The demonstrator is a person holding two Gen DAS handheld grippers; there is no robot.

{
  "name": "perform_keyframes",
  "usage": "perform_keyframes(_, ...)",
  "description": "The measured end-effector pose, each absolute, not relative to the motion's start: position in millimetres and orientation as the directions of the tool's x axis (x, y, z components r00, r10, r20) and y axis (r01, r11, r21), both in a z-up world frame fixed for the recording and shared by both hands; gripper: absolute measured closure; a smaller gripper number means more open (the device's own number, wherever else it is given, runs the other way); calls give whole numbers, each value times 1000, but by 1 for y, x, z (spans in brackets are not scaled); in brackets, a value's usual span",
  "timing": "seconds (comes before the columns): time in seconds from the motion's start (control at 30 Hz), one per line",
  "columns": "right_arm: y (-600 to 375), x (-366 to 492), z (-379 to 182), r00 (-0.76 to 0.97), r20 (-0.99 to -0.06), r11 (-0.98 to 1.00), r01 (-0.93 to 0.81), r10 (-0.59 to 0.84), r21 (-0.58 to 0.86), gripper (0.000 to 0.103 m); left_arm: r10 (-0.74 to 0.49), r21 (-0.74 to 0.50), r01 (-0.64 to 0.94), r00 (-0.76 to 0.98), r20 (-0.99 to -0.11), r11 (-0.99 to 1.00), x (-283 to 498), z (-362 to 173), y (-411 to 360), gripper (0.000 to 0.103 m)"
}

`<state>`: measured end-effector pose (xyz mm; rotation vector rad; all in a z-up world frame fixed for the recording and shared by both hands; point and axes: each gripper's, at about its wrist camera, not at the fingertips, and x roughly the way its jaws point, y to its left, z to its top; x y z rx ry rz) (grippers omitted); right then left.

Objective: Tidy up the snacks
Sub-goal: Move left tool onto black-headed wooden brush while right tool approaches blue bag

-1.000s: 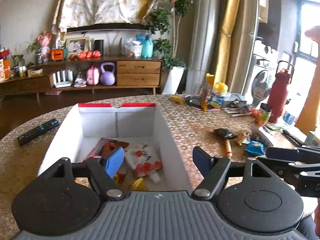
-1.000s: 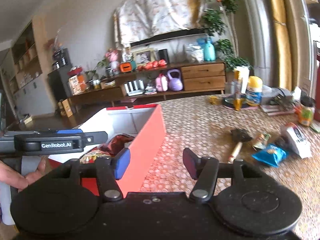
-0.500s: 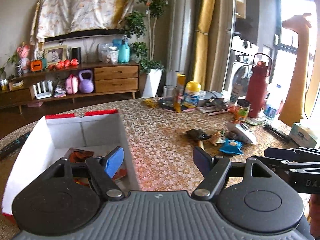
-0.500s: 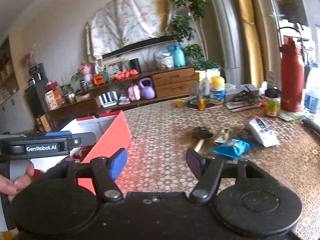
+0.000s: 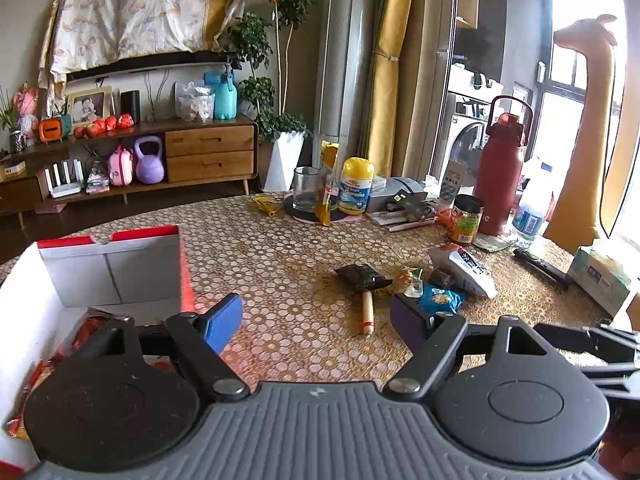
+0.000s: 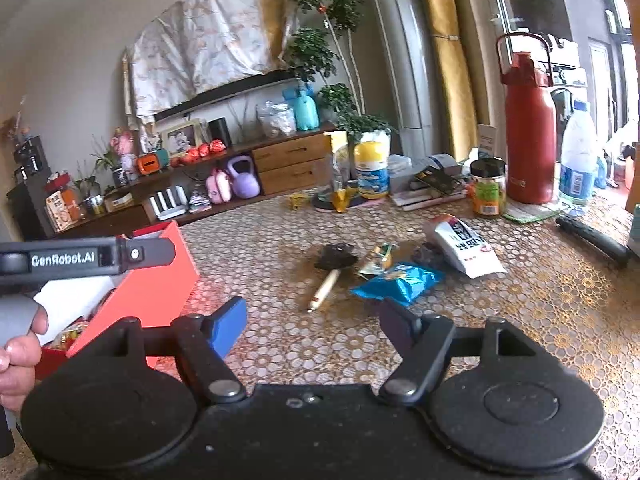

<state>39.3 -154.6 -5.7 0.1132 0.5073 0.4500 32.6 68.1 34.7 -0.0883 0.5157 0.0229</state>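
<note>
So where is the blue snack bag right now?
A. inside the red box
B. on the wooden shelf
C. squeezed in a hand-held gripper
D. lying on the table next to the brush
D: the blue snack bag lies flat on the table beside the brush, outside the red box; both hand-held grippers are open and empty.

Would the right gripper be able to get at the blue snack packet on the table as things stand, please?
Probably yes. The right gripper is open and empty, and the blue snack packet lies flat just ahead of it, with bare table between. Only the brush and a small green packet lie close beside it.
</note>
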Motion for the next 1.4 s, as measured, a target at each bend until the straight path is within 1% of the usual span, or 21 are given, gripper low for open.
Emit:
perform_keyframes(0.23,-164,52,-15,791,-454,912,-352,409,209,26,-9,-93,-48,848,-529,995,67,28,53,22)
perform_keyframes(0.43,-169,65,-24,795,-468,922,-325,386,209,25,-2,-70,-45,825,-565,997,99,19,38,22)
perform_keyframes(0.8,-177,84,-39,792,-489,931,-299,365,211,24,2,-85,-69,787,-617,994,168,-3,23,21)
perform_keyframes(1.13,-180,99,-50,786,-509,936,-289,352,201,23,23,-58,-82,749,-662,995,223,-29,6,21)
perform_keyframes(1.23,-180,103,-53,783,-513,936,-285,351,205,23,23,-73,-98,739,-673,993,237,-36,6,21)
perform_keyframes(1.4,-177,114,-56,783,-516,937,-278,348,210,22,14,-100,-122,699,-715,987,260,-51,11,21)
